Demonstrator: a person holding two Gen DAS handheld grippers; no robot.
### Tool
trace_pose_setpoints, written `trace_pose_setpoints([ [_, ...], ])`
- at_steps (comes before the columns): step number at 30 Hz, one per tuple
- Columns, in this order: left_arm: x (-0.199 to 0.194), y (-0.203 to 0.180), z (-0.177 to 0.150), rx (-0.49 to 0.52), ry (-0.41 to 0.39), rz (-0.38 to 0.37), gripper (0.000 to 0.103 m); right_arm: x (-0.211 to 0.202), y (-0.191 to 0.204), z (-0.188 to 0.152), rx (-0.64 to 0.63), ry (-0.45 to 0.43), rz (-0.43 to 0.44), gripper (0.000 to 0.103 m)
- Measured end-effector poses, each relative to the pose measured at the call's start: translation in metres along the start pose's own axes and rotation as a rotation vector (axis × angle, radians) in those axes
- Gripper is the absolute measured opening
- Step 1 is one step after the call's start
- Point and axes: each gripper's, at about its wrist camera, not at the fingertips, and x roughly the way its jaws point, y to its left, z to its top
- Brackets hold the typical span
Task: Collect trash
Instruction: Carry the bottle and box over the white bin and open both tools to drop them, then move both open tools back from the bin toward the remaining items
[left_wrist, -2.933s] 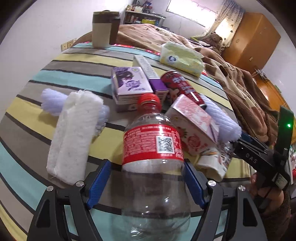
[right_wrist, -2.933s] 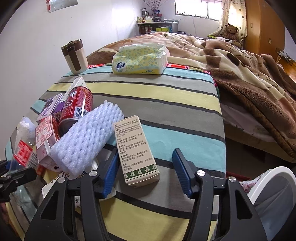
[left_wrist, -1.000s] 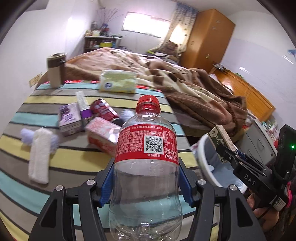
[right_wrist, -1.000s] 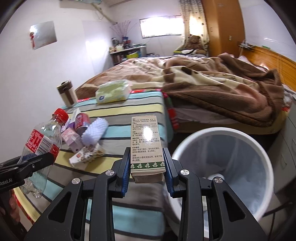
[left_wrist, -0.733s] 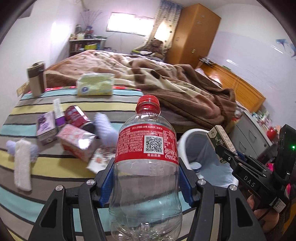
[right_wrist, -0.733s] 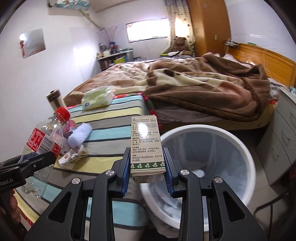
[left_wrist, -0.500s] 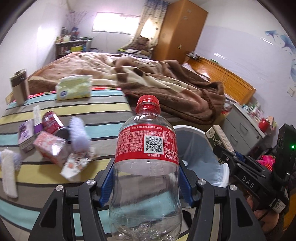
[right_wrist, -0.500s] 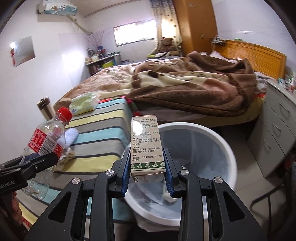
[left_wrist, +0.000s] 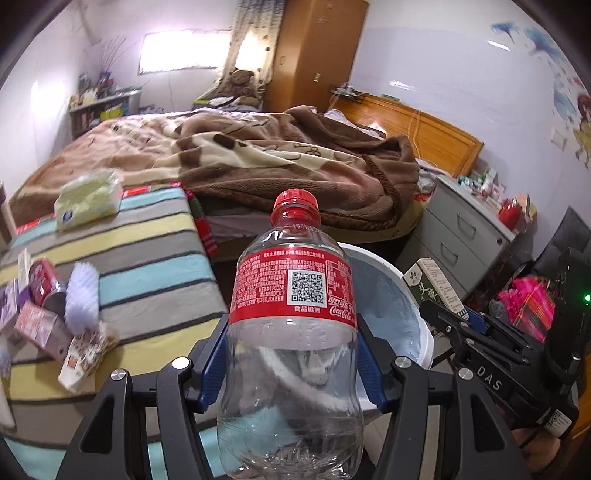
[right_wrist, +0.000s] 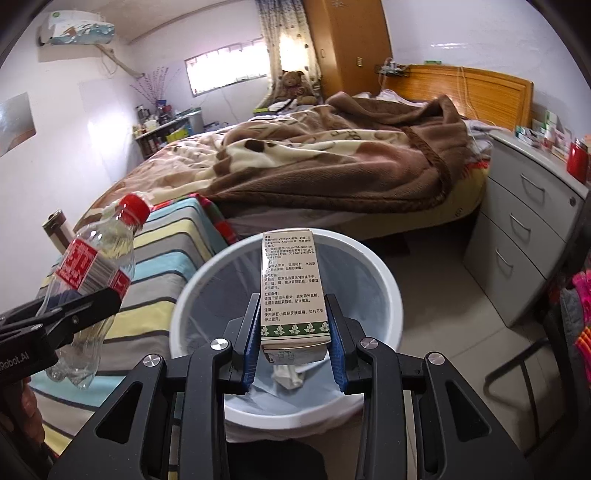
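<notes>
My left gripper (left_wrist: 291, 362) is shut on an empty clear plastic bottle (left_wrist: 293, 332) with a red label and red cap, upright, over the near rim of a white trash bin (left_wrist: 410, 295). In the right wrist view the same bottle (right_wrist: 92, 273) hangs at the left beside the bin (right_wrist: 384, 280). My right gripper (right_wrist: 293, 332) is shut on a small beige carton box (right_wrist: 291, 288) with printed text, held directly above the bin's opening. Crumpled paper (right_wrist: 290, 374) lies in the lined bin. The box (left_wrist: 432, 288) and right gripper also show at the right of the left wrist view.
A striped table (left_wrist: 147, 258) at the left holds a red can (left_wrist: 42, 282), a white foam sleeve (left_wrist: 81, 295), small cartons (left_wrist: 40, 328), a wrapper (left_wrist: 86, 350) and a tissue pack (left_wrist: 88, 199). A bed (left_wrist: 277, 162) lies behind, grey drawers (right_wrist: 524, 236) at the right.
Both grippers swung right from the striped table toward the bin, carrying bottle and box. The bin now lies under the box and behind the bottle; the table items slid left.
</notes>
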Motion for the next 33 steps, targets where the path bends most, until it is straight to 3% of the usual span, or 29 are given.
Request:
trace_pose_setpoints([
  [15, 0.040, -0.028, 0.006, 0.067, 0.043, -0.017, 0.061, 0.016, -0.017, -0.008, 0.034, 0.053, -0.034, 0.033],
  [28, 0.059, -0.029, 0.007, 0.043, 0.069, -0.070, 0.062, 0.026, -0.022, -0.010, 0.051, 0.078, -0.048, 0.034],
  [31, 0.057, -0.028, 0.007, 0.032, 0.064, -0.079, 0.064, 0.026, -0.022, -0.011, 0.056, 0.082, -0.042, 0.053],
  [33, 0.055, -0.027, 0.007, 0.027, 0.059, -0.078, 0.065, 0.025, -0.022, -0.011, 0.056, 0.074, -0.038, 0.056],
])
